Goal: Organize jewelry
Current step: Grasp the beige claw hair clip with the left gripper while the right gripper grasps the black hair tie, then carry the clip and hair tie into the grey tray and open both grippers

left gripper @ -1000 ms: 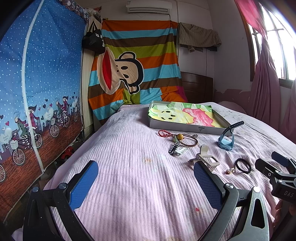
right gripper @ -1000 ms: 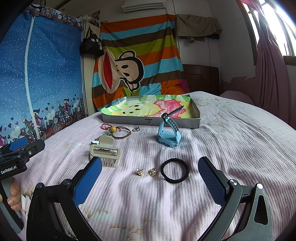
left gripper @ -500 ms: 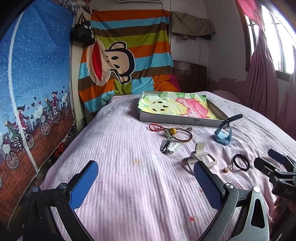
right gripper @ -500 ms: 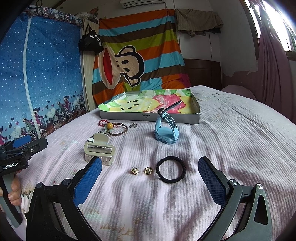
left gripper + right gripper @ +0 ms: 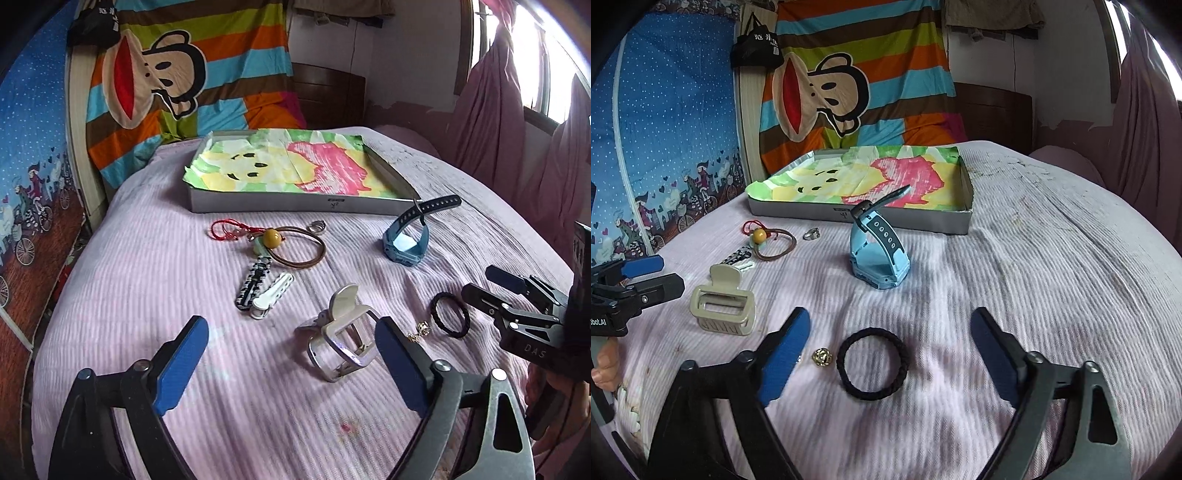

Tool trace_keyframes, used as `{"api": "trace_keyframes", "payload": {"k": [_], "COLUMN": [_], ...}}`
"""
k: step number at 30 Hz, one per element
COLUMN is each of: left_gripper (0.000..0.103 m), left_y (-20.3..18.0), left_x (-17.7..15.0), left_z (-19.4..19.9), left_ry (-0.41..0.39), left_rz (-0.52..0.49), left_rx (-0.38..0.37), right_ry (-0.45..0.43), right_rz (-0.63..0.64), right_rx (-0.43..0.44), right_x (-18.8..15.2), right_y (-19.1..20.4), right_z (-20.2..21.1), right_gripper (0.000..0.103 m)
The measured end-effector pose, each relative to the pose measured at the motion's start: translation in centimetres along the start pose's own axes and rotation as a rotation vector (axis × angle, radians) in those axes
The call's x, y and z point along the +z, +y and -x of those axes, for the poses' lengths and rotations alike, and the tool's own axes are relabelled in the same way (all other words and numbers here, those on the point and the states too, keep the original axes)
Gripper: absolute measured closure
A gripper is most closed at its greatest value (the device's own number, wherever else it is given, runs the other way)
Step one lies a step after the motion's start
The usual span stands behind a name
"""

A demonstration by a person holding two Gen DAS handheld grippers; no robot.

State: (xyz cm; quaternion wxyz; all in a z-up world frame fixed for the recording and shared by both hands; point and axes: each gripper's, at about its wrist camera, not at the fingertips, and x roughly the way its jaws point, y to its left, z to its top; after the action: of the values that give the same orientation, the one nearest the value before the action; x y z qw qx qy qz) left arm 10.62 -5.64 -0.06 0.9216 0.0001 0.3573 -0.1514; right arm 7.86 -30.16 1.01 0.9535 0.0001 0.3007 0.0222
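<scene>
Several pieces of jewelry lie scattered on the pink bedspread point(image 5: 147, 266), all outside the shallow box point(image 5: 295, 204) lined with cartoon-print paper that sits at the far side of both grippers. The black braided hair tie point(image 5: 873, 363) lies between the pads of the right gripper point(image 5: 892, 363), untouched by either one, with a small gold earring point(image 5: 822, 357) just beside its left pad; the jaws are closing but grip nothing. The beige claw clip point(image 5: 341, 334) lies just ahead of the left gripper point(image 5: 290, 363), close to its right pad and not pressed by it; these jaws are closing too, on nothing so far. Farther ahead of the left gripper rest a white hair clip point(image 5: 272, 295) touching a black-and-white one point(image 5: 254, 282), then a brown cord bracelet with a yellow bead point(image 5: 295, 247), a red string point(image 5: 225, 229) and a silver ring point(image 5: 317, 226). The blue watch point(image 5: 877, 258) stands on its case beyond the right gripper, near the box's front wall.
</scene>
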Motion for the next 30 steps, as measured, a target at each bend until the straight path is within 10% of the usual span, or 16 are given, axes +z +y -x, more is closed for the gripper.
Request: {"api": "trace_keyframes", "payload": {"k": [7, 12, 19, 30], "left_gripper": [0.055, 0.076, 0.083, 0.09], "left_y": [0.0, -0.5, -0.9, 0.1], "left_x": [0.2, 0.4, 0.4, 0.9], "left_z": [-2.3, -2.7, -2.6, -1.2], "left_ry": [0.13, 0.2, 0.232, 0.166], "left_rz": [0.027, 0.013, -0.001, 0.055], "left_rx": [-0.085, -0.108, -0.077, -0.105], "right_ry": [0.107, 0.166, 0.193, 0.058], "right_rz": [0.035, 0.056, 0.065, 0.07], "right_rx": [0.02, 0.028, 0.036, 0.141], "right_x": [-0.6, -1.1, -1.8, 0.7], "right_y": [0.0, 0.2, 0.5, 0.9], "right_z": [-2.6, -3.7, -4.5, -1.8], "right_gripper": [0.069, 0.07, 0.097, 0.098]}}
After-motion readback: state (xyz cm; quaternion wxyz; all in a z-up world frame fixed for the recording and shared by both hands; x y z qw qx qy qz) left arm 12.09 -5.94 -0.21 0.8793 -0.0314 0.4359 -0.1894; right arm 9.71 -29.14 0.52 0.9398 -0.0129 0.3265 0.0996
